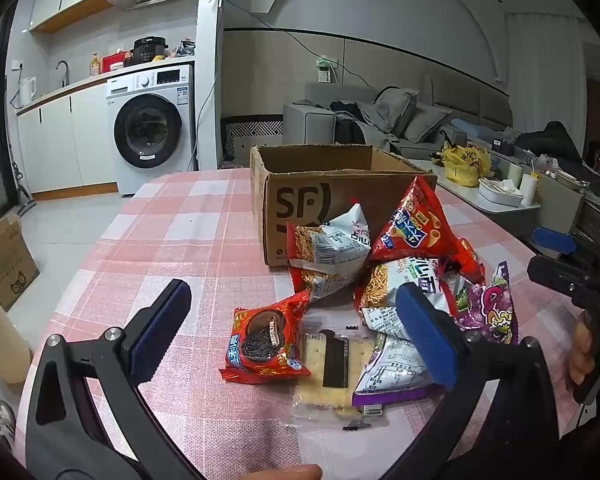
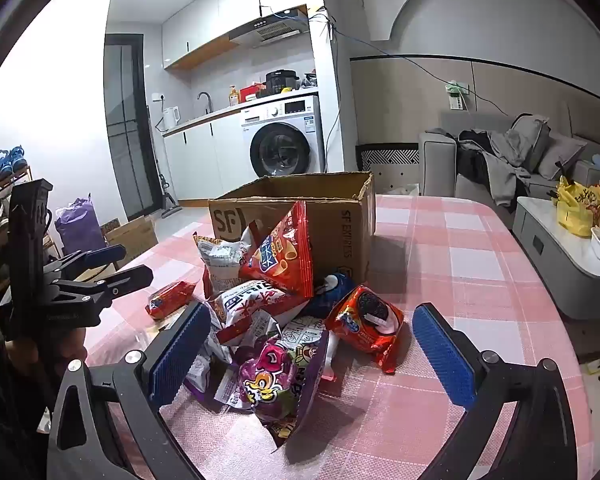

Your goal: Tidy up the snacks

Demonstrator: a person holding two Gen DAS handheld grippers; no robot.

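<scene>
Pink checked tabletop [image 1: 172,232] | snacks [image 2: 268,320]: crinkled red, white and purple packets heaped against open cardboard box [image 2: 340,216] | left hand-held gripper [image 1: 296,320] jaws apart, empty | right hand-held gripper [image 2: 312,344] jaws apart, empty

Snack pile [image 2: 276,320] against open cardboard box [image 2: 320,216], bare tablecloth [image 2: 472,264] around

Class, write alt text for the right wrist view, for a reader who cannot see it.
A heap of snack packets lies on a pink checked tablecloth in front of an open cardboard box, framed by the open right tool, which holds nothing. The left tool shows at the left edge; a kitchen and a sofa lie behind.
</scene>
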